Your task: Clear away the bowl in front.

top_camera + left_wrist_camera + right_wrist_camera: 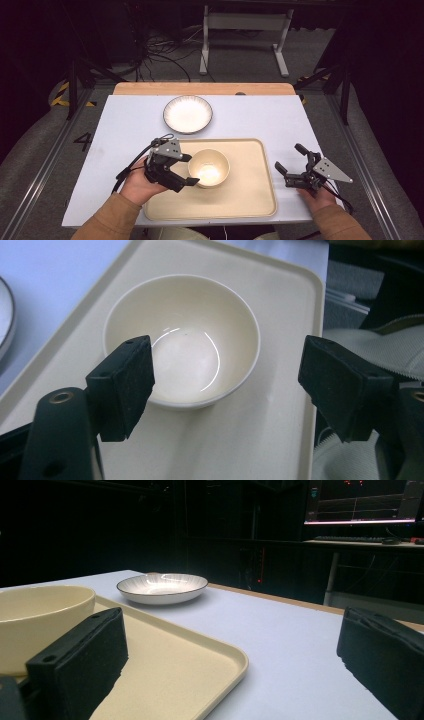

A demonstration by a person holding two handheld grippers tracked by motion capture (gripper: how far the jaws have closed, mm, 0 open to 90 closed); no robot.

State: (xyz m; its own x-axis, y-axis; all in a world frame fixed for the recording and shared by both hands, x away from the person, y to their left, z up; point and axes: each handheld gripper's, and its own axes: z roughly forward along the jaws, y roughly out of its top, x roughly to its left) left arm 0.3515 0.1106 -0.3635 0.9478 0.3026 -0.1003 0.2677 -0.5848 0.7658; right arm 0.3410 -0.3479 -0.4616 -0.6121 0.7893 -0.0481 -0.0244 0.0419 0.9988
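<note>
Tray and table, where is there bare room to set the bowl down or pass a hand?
Free: the tray's right half past the bowl, its front strip, and bare table left and right of the plate. Crowded: the tray's left side, where the open left gripper flanks the bowl. The right gripper sits off the tray's right edge.

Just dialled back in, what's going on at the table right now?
A person holds a gripper in each hand. The left gripper sits at the left side of the round cream bowl, jaws open on either side of its rim, not closed on it. The bowl stands empty on the beige rectangular tray. The right gripper waits open over the table beside the tray's right edge, holding nothing. A white dark-rimmed plate rests on the pale table beyond the tray.
</note>
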